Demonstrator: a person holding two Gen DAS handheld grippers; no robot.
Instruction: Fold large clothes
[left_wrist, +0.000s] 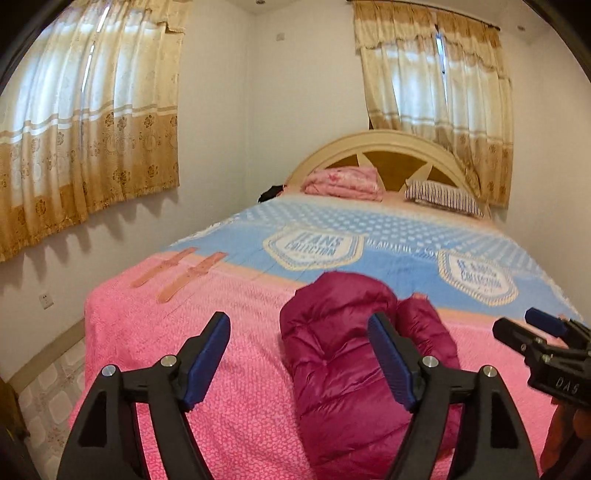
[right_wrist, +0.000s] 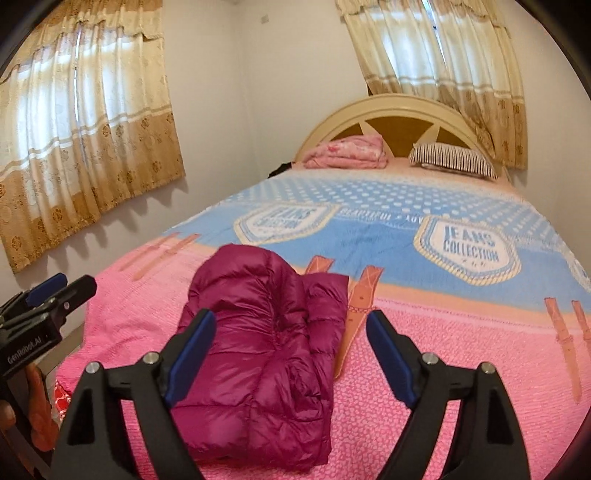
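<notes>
A magenta puffer jacket (left_wrist: 343, 354) lies folded into a compact bundle on the pink near end of the bed (left_wrist: 229, 369); it also shows in the right wrist view (right_wrist: 258, 354). My left gripper (left_wrist: 299, 332) is open and empty, held above the bed just left of the jacket. My right gripper (right_wrist: 291, 328) is open and empty, held above the jacket's right half. The right gripper shows at the right edge of the left wrist view (left_wrist: 532, 332), and the left gripper at the left edge of the right wrist view (right_wrist: 62, 288).
The bed cover (right_wrist: 388, 229) is blue farther back. A folded pink blanket (right_wrist: 347, 151) and a striped pillow (right_wrist: 454, 160) lie by the headboard (right_wrist: 399, 110). Curtained windows (right_wrist: 85, 122) are on the left and back walls. Tiled floor (left_wrist: 48, 391) is left of the bed.
</notes>
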